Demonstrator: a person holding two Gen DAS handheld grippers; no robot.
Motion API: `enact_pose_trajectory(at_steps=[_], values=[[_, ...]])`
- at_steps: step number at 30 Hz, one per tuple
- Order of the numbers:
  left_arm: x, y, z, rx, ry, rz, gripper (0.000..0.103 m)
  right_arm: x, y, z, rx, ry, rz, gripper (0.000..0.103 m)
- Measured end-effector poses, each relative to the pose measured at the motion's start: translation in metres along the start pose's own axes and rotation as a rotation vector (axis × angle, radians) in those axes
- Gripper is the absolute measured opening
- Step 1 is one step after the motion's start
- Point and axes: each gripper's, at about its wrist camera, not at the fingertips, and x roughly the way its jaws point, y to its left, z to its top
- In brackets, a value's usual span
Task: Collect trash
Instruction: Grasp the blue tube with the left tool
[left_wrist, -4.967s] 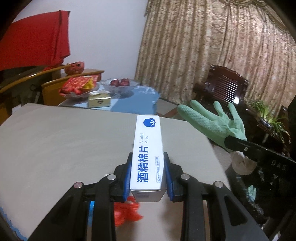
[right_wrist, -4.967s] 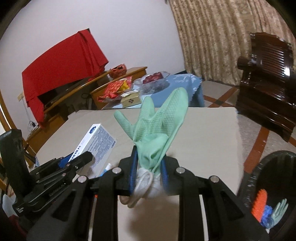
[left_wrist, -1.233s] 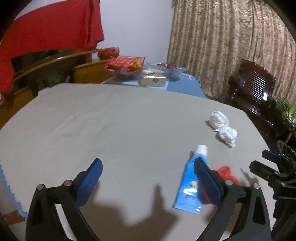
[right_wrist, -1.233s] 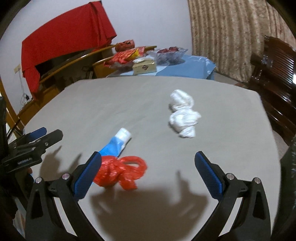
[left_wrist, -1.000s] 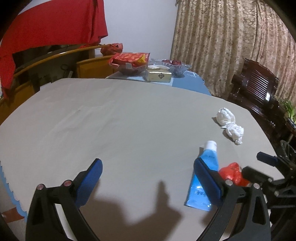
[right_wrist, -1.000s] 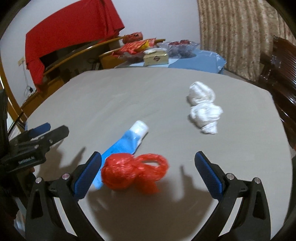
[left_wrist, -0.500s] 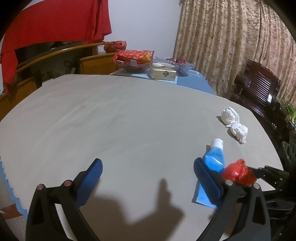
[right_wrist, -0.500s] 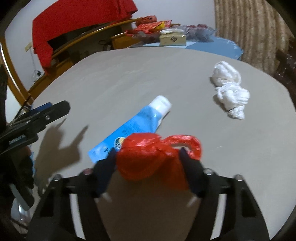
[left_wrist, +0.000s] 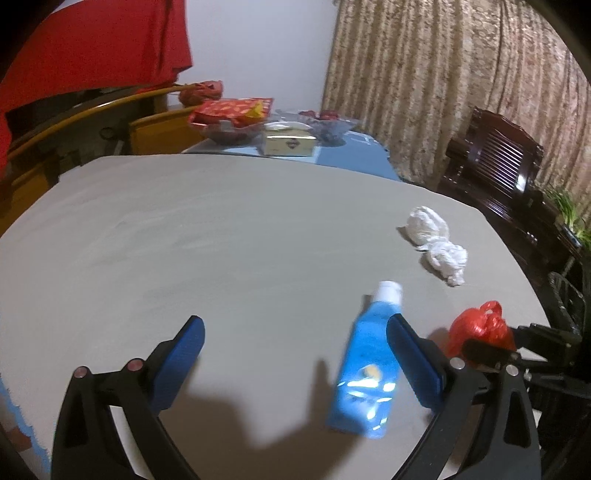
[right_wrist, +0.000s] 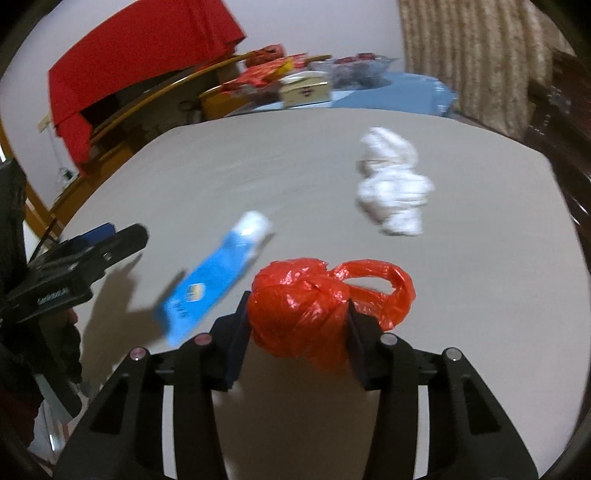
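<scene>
My right gripper is shut on a knotted red plastic bag, held just above the grey table; the bag also shows in the left wrist view. A blue tube with a white cap lies left of it, and also appears in the left wrist view. Crumpled white tissue lies further back right; it shows in the left wrist view too. My left gripper is open and empty above the table, with the tube beside its right finger.
A blue-topped side table with a cream box, snack packs and a fruit bowl stands beyond the far edge. A dark wooden chair stands at the right. Red cloth hangs at the back left.
My right gripper has moved in on the red bag and shut on it, lifting it slightly. My left gripper has stayed open and shifted a little toward the tube.
</scene>
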Motion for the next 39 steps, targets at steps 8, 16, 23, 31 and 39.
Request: enact_pose_trajectory(at_steps=[8, 16, 23, 31, 39], values=[[0.033, -0.043, 0.013, 0.052, 0.032, -0.049, 0.095, -0.01, -0.052, 0.004, 0.07, -0.022, -0.073, 0.044], [0.082, -0.065, 0.016, 0.096, 0.146, -0.056, 0.082, -0.017, -0.075, 0.002, 0.097, -0.035, -0.094, 0.044], [0.094, -0.077, 0.009, 0.145, 0.19, -0.038, 0.056, -0.023, -0.083, -0.001, 0.101, -0.036, -0.094, 0.044], [0.065, -0.086, 0.014, 0.14, 0.138, -0.062, 0.03, -0.04, -0.082, 0.004, 0.099, -0.063, -0.086, 0.044], [0.013, -0.109, 0.037, 0.113, 0.081, -0.13, 0.029, -0.087, -0.076, 0.014, 0.088, -0.122, -0.078, 0.044]])
